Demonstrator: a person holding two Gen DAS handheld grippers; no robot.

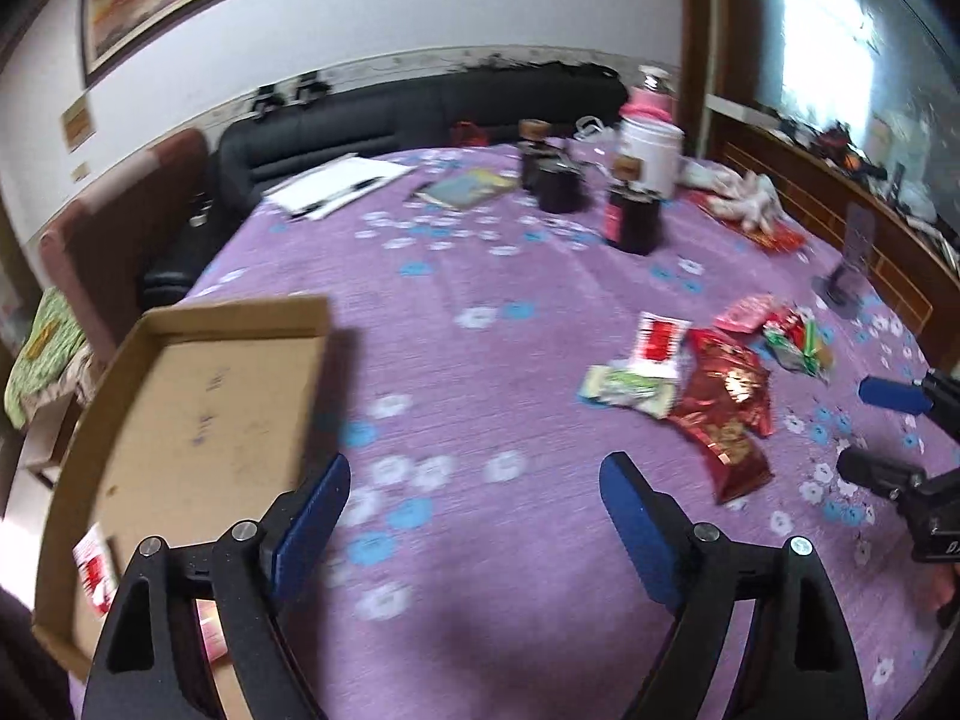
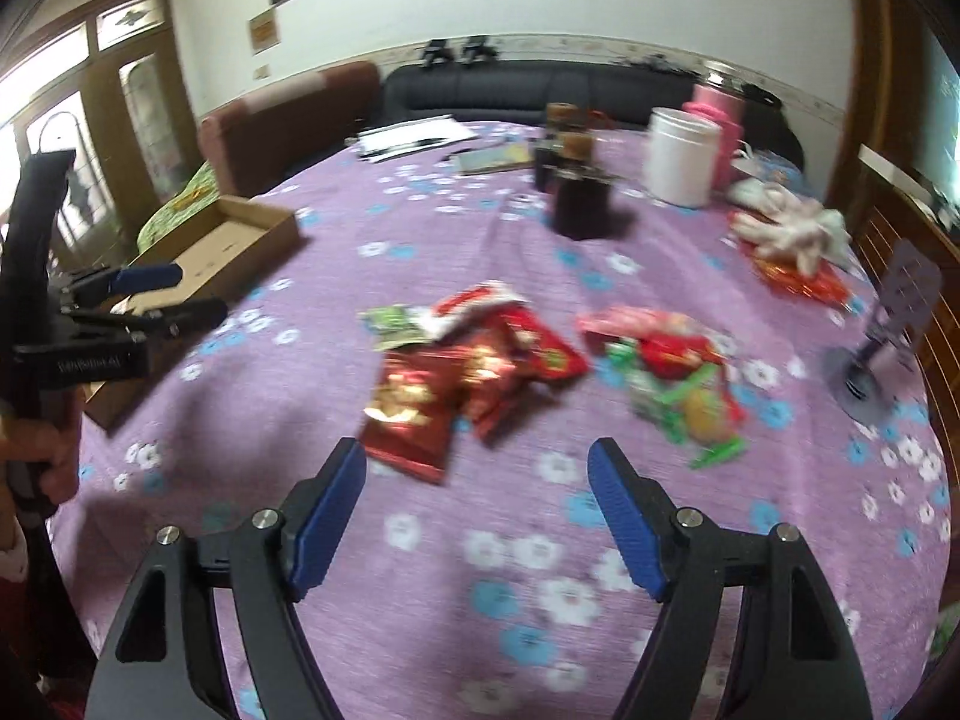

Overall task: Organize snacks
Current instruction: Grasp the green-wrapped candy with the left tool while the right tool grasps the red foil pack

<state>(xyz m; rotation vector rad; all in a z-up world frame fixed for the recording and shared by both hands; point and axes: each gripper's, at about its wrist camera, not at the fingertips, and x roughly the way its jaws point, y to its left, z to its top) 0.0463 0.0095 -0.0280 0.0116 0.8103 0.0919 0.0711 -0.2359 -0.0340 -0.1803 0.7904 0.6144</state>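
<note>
Snack packets lie in two loose heaps on the purple floral tablecloth [image 2: 480,540]. A large red packet [image 2: 414,414] lies nearest my right gripper [image 2: 477,450], which hovers just short of it, open and empty. Behind that are more red packets [image 2: 528,354] and a green one [image 2: 393,324]; a mixed heap [image 2: 672,372] lies to the right. My left gripper [image 1: 475,468] is open and empty over bare cloth, beside the shallow cardboard box [image 1: 204,396]. A red-and-white packet [image 1: 93,564] lies in the box. The red packet [image 1: 729,408] and my right gripper [image 1: 853,426] show at the right.
Dark jars [image 2: 582,204], a white canister [image 2: 684,156] and a pink bottle [image 2: 720,114] stand at the back of the table. Papers [image 1: 336,183] lie far left, white cloth [image 2: 792,228] and a purple stand [image 2: 888,330] at the right. A black sofa [image 1: 420,114] runs behind.
</note>
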